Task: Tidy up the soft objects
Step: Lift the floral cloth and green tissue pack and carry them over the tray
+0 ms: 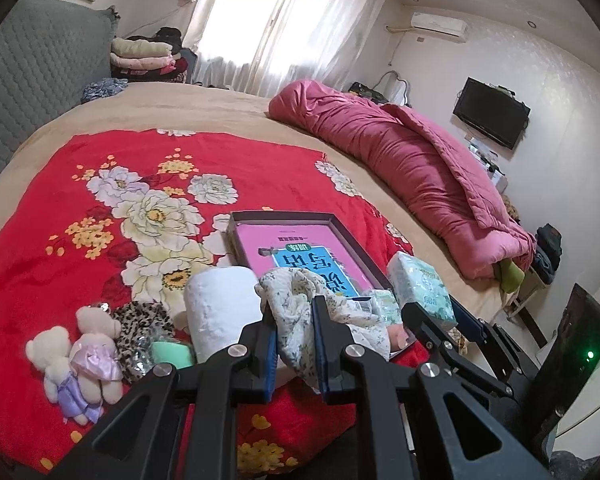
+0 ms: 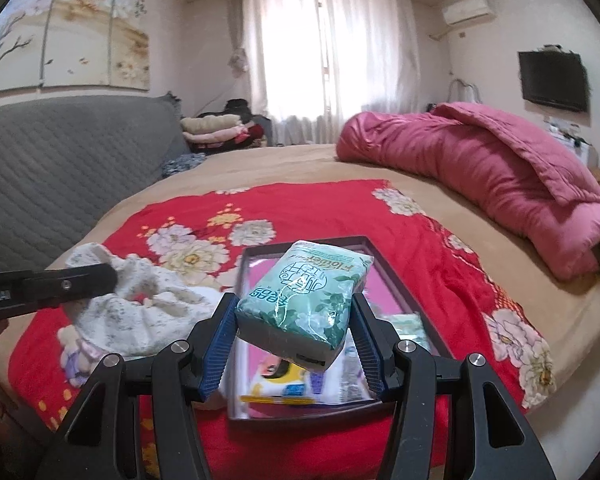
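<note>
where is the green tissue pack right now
In the right wrist view the green tissue pack sits centre frame, clamped in the right gripper above the dark tray.

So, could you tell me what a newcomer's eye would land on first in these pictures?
Probably the red floral blanket spread over the bed, with the rumpled pink quilt heaped along its far right side. Up close, the right gripper holds a green tissue pack above the dark tray.
</note>
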Motion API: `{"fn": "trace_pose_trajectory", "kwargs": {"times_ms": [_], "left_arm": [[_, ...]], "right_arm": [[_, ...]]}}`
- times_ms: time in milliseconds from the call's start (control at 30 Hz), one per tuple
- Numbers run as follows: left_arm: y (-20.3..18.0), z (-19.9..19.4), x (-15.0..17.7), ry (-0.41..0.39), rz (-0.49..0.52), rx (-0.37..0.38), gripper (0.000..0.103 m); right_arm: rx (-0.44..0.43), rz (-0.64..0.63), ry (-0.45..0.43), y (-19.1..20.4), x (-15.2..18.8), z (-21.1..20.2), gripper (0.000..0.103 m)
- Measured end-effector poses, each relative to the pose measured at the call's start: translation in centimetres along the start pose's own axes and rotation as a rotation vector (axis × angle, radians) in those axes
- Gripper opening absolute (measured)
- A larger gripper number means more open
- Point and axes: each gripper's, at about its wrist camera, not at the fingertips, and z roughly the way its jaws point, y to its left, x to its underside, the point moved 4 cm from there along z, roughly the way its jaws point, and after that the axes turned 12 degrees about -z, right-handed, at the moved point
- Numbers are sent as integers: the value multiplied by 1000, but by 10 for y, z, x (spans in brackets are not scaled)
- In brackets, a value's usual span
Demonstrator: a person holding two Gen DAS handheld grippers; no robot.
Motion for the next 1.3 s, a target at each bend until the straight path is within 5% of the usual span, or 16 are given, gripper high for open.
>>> {"fn": "trace_pose_trajectory", "kwargs": {"times_ms": [300,1300], "left_arm": [[-19,25,5,32,30,9,16],[-33,131,55,215,113,-55,16]], "right_arm": [[61,84,23,-40,12,5,57],[68,97,118,-54,43,44,57]]}}
